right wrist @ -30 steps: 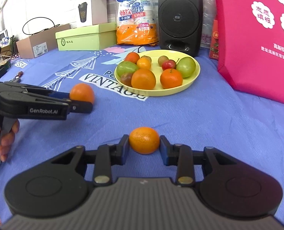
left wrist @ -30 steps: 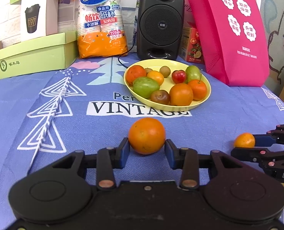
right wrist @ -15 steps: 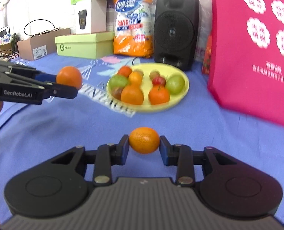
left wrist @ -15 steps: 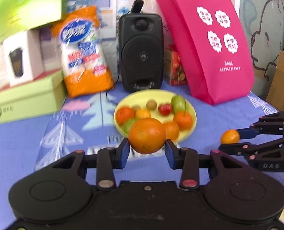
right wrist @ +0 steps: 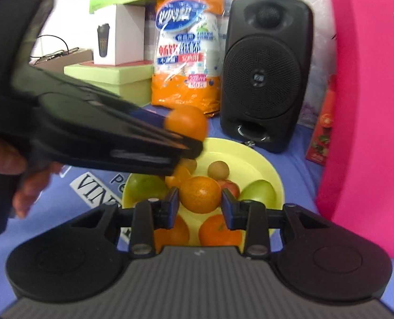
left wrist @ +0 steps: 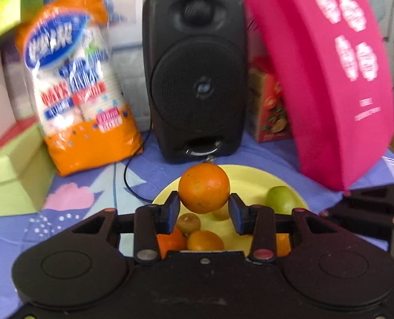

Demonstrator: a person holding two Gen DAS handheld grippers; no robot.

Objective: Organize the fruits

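We look forward and downward along each pair of tongs, close above the yellow plate [left wrist: 250, 176]. Both views share the plate and black speaker [right wrist: 266, 79].

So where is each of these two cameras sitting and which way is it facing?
Left wrist: on the left gripper, facing the speaker over the yellow plate; its fingers clamp an orange.
Right wrist: on the right gripper, looking down at the plate; its fingers clamp a mandarin; a hand shows at left.
Shared: plate, speaker, pink bag, the orange.
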